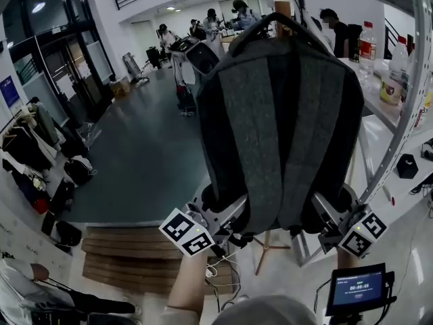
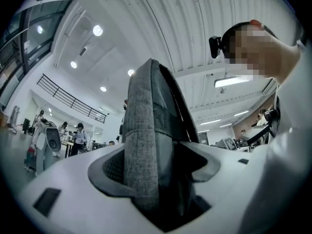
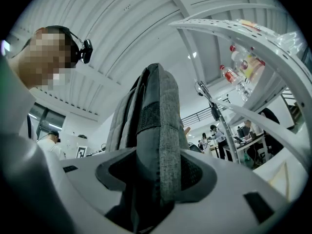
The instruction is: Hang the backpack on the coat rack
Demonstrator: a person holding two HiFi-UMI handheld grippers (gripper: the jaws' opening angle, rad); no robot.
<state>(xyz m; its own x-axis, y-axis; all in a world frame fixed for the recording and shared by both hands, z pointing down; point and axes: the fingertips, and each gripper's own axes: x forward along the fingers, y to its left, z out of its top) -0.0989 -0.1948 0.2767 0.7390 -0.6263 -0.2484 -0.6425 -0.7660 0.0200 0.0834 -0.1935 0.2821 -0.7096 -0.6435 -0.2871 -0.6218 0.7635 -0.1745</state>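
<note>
A dark grey backpack (image 1: 281, 124) is held upright in the air with its straps side toward me. My left gripper (image 1: 226, 223) is shut on its lower left corner and my right gripper (image 1: 326, 222) is shut on its lower right corner. The black top handle (image 1: 277, 20) is up at the head of the wooden coat rack (image 1: 283, 7), whose pole is hidden behind the bag; its wooden feet (image 1: 268, 248) show below. In the left gripper view grey backpack fabric (image 2: 142, 130) fills the left gripper (image 2: 156, 179). In the right gripper view the backpack (image 3: 158, 126) is clamped in the right gripper (image 3: 156, 179).
A white metal shelf frame (image 1: 406, 93) stands close on the right, beside a table with bottles (image 1: 367, 46). Wooden steps (image 1: 128, 256) lie at lower left. A small screen (image 1: 356, 288) sits at bottom right. Clothes and bags (image 1: 40, 154) line the left wall; people stand far back.
</note>
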